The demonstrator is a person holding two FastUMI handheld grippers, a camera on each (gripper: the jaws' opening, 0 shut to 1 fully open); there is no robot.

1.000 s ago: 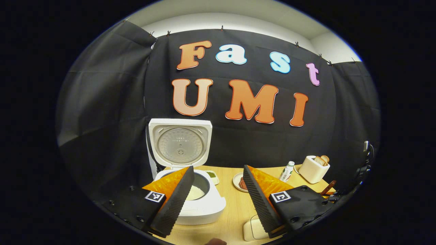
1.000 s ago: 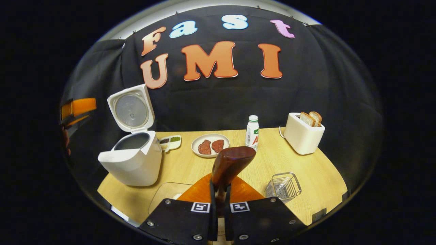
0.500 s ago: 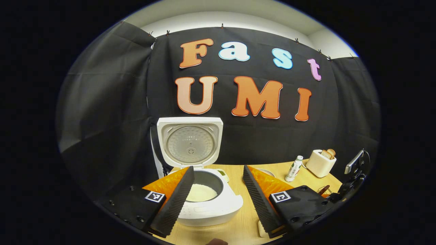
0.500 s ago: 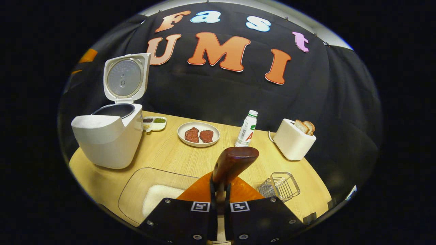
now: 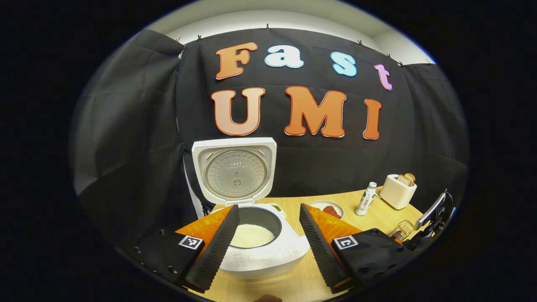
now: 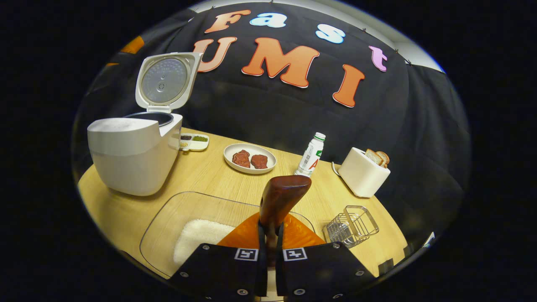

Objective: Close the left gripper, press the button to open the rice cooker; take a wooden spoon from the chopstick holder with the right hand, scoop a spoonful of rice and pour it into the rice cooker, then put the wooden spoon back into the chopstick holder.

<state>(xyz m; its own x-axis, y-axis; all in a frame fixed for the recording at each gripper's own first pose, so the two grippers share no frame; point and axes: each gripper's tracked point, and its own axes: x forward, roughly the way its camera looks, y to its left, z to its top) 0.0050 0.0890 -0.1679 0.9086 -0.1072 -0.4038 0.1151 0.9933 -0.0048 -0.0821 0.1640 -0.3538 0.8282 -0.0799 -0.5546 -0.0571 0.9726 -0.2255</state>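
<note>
We see the right gripper (image 6: 270, 228) pinching the wooden spoon (image 6: 282, 198), whose bowl sticks up past its fingertips above the clear rice tray (image 6: 168, 226). Our left gripper (image 5: 268, 237) is spread apart, with the open rice cooker (image 5: 256, 243) between its fingers.

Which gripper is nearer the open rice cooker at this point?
Left. The left gripper hangs open right above the rice cooker. The right gripper, shut on the wooden spoon, sits over the clear rice container, off to the cooker's side.

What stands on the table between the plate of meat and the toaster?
A bottle stands between the plate and the toaster, seen in the right gripper view.
</note>
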